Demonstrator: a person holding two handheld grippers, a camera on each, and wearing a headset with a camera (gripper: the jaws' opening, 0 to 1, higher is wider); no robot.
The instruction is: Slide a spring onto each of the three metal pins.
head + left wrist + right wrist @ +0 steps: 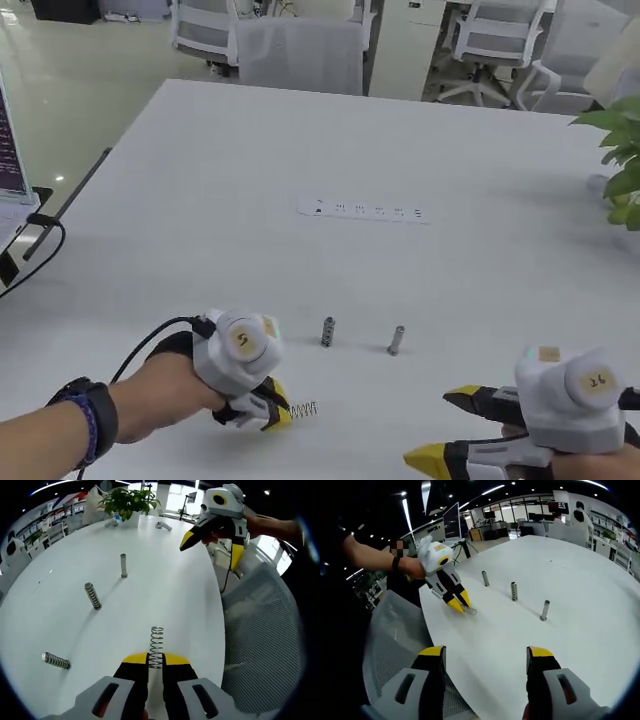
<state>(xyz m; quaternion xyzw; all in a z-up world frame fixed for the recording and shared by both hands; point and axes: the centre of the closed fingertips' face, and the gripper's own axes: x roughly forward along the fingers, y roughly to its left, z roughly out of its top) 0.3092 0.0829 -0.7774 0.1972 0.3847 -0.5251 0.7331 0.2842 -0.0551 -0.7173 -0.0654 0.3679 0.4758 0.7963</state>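
Your left yellow-tipped gripper [155, 659]: jaws clamped on a small steel coil spring [156, 642], low over the white table [165, 555]. Your right gripper [486, 652]: jaws wide apart (nothing held). Bare metal pin [123, 565] upright beside two spring-sleeved pins [92, 596].

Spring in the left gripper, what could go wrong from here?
1. The left gripper pinches the spring by one end only, so it could tilt or pop free on the way.
2. The bare pin stands close to a loaded pin; the fingers might knock that one.
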